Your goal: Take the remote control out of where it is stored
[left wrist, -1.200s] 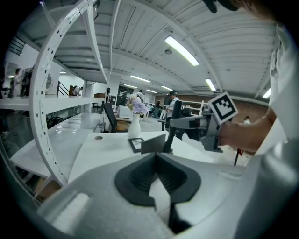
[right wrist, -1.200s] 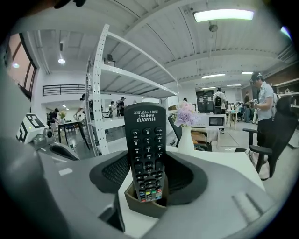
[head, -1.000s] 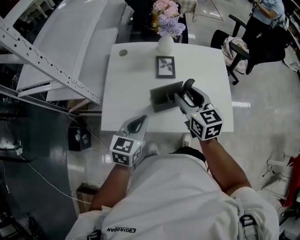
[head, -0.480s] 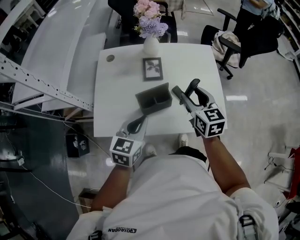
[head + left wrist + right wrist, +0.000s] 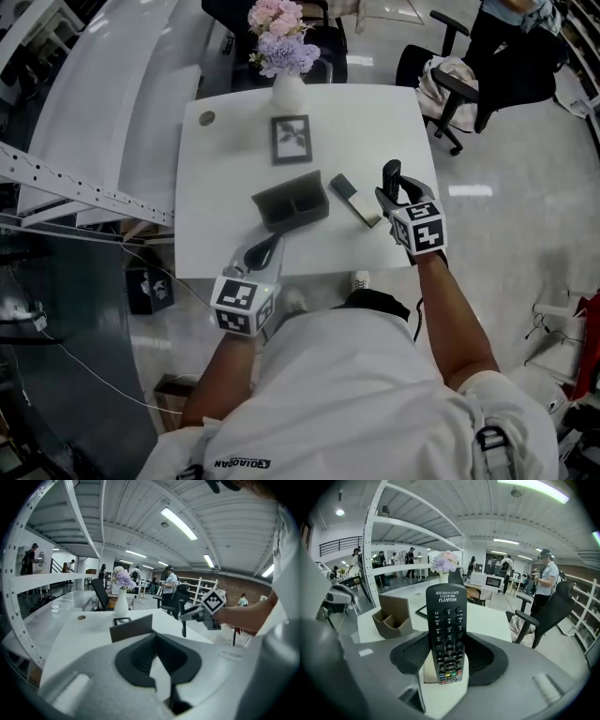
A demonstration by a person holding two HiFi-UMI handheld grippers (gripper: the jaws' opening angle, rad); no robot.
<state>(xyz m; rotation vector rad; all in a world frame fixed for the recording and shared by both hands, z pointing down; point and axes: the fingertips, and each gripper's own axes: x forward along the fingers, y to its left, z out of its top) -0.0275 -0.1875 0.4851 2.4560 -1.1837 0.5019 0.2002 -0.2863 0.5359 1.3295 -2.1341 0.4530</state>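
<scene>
Our right tongs (image 5: 446,657) are clamped on the remote (image 5: 446,616), which stands upright between the pads with its buttons toward the camera. The grip sits on its lower part, so most of its length rises free above the pads. The remote is out of the holder (image 5: 281,211), whose two compartments look empty in the right gripper view. It is held over the right part of the white surface (image 5: 225,178), apart from the holder. Our left tongs (image 5: 157,644) are closed on nothing, near the front edge of the surface.

We judge the removal itself done; the risk now lies in the hold. With so much of the remote above the pads, a quick swing or a tilt of the wrist could make it pivot, slide out and drop. A dark flat bar with a pale end (image 5: 354,199) lies just beside the holder, and we cannot tell what it is. Lowering the remote there could land it on the bar or nudge the holder.
</scene>
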